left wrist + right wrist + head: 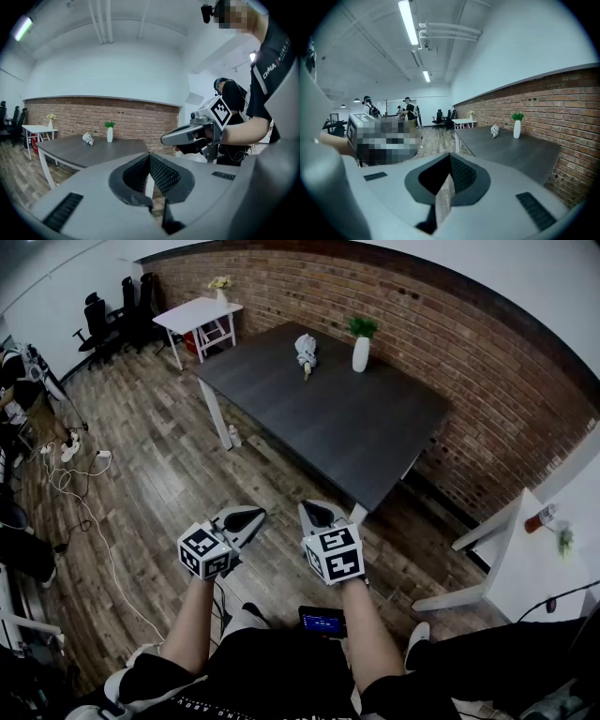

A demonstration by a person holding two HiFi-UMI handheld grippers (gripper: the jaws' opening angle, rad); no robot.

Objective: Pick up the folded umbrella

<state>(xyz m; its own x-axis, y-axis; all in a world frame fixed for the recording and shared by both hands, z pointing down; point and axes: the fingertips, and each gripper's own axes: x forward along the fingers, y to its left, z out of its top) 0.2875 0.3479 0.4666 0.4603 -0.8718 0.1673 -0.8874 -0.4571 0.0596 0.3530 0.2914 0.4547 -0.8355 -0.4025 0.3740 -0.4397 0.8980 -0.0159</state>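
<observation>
Both forearms reach forward side by side. The left gripper (246, 515) and right gripper (314, 512) tilt slightly downward, jaws closed on nothing. What looks like the folded umbrella (306, 351) lies on the dark desk (347, 427), well apart from them, near a white vase (361, 353).

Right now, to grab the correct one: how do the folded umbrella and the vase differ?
The folded umbrella lies flat; the vase stands upright. The umbrella is a patterned bundle; the vase is plain white, holding greenery. Both sit on the dark table.
</observation>
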